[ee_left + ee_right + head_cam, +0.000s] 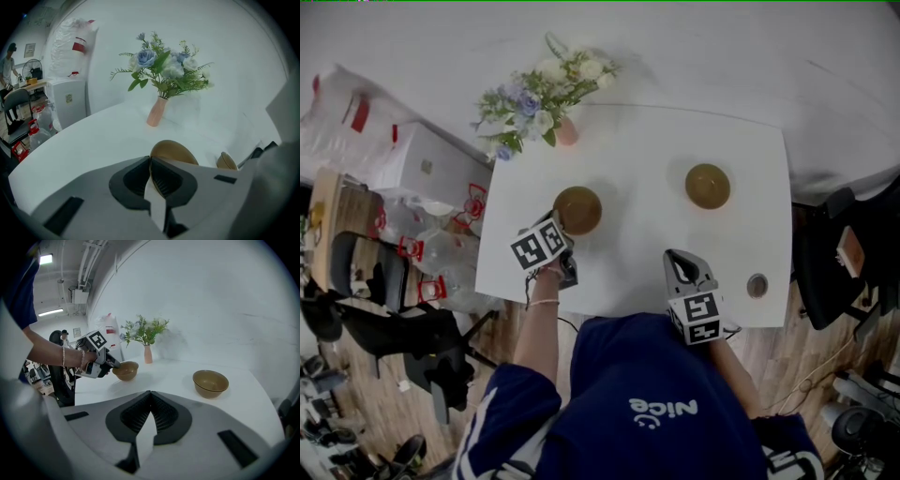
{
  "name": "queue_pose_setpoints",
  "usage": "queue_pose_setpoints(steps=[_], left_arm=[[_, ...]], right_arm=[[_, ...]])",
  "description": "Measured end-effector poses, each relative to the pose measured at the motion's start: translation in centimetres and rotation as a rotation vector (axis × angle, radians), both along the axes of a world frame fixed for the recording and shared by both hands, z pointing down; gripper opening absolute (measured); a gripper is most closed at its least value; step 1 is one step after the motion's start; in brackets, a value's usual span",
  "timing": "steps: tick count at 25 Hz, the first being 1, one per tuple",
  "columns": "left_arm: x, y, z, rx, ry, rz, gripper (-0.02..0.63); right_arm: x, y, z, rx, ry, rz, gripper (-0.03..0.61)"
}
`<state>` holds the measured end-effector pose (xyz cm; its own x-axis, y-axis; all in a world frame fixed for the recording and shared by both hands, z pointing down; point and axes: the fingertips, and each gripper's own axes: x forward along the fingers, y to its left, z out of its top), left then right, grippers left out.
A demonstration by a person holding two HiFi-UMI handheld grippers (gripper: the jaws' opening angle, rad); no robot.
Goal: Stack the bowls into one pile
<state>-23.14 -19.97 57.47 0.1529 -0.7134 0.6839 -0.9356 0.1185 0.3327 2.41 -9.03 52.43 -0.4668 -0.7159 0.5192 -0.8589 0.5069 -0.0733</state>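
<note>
White wall, wooden floor (792,361) and black office chairs (366,272) surround the white table (637,272), at whose near edge a person in a dark blue top reaches both forearms forward. The left forearm, with a thin bracelet at the wrist, tilts the left gripper (564,236) downward, its jaws pinched onto the near rim of a brown bowl (577,209) on the table's left side, while the right gripper (678,261) hangs over the near edge with its jaws pressed together on nothing. The second brown bowl (708,186) sits well apart to the right, and a pink vase of flowers (566,131) stands at the far left corner.
</note>
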Motion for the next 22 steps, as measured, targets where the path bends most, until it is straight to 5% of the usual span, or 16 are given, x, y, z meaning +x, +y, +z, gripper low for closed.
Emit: queue_pose_setpoints(steps=[22], left_arm=[[13.6,-1.1,-9.0,0.193,0.072,0.322,0.029]], right_arm=[[4.1,1.3,-0.7,0.018,-0.017,0.079,0.023]])
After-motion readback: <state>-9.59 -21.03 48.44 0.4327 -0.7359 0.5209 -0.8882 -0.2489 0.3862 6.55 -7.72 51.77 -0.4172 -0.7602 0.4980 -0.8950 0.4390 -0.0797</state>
